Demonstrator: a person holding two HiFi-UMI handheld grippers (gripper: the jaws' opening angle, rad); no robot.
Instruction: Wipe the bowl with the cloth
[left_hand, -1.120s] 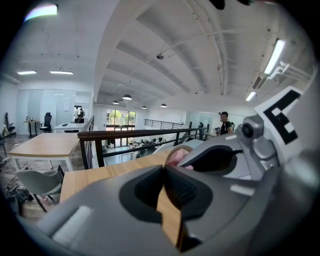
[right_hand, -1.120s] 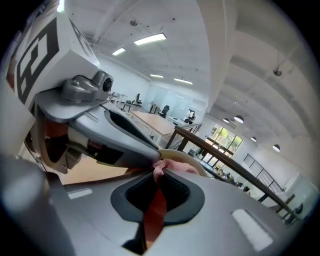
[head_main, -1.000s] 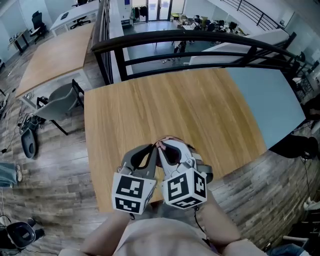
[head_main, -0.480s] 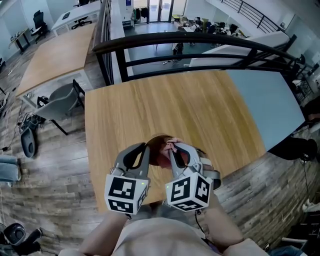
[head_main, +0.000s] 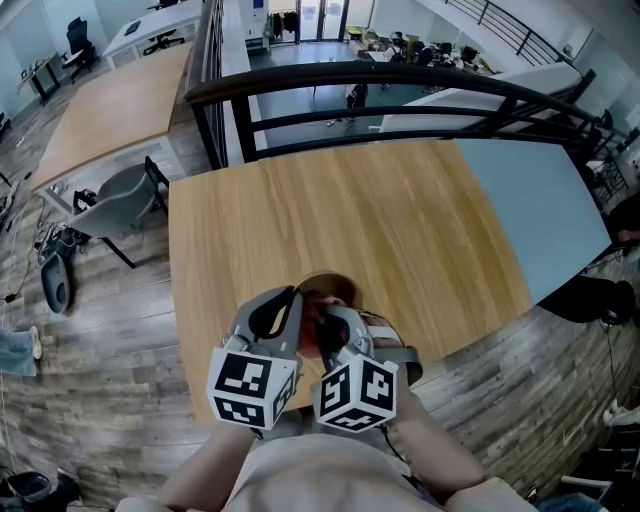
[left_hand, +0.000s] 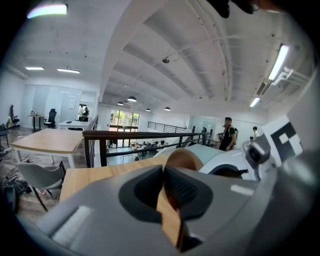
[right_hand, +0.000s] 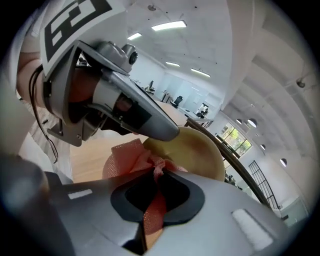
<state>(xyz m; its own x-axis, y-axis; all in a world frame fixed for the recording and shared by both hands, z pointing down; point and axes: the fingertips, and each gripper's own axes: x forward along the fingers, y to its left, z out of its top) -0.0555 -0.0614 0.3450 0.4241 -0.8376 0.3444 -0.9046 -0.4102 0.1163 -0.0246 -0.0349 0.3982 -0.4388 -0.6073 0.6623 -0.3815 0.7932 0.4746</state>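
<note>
The left gripper (left_hand: 163, 172) is clamped on the wall of the wooden bowl (left_hand: 184, 156), holding it tipped up over the near part of the table (head_main: 400, 230). The bowl is round, so it has no long axis, and its mouth seems to face the right gripper (right_hand: 155, 175). That gripper's jaws pinch the pink cloth (right_hand: 125, 155), which is bunched against the bowl. Wiping looks to be under way but unfinished.

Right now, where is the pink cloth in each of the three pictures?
Head view: lower centre, the cloth shows red at the bowl.
Left gripper view: not made out; the left hand-held gripper clamps the bowl's wall.
Right gripper view: centre, pinched by the right hand-held gripper.
Shared landmark: the wooden bowl.
</note>
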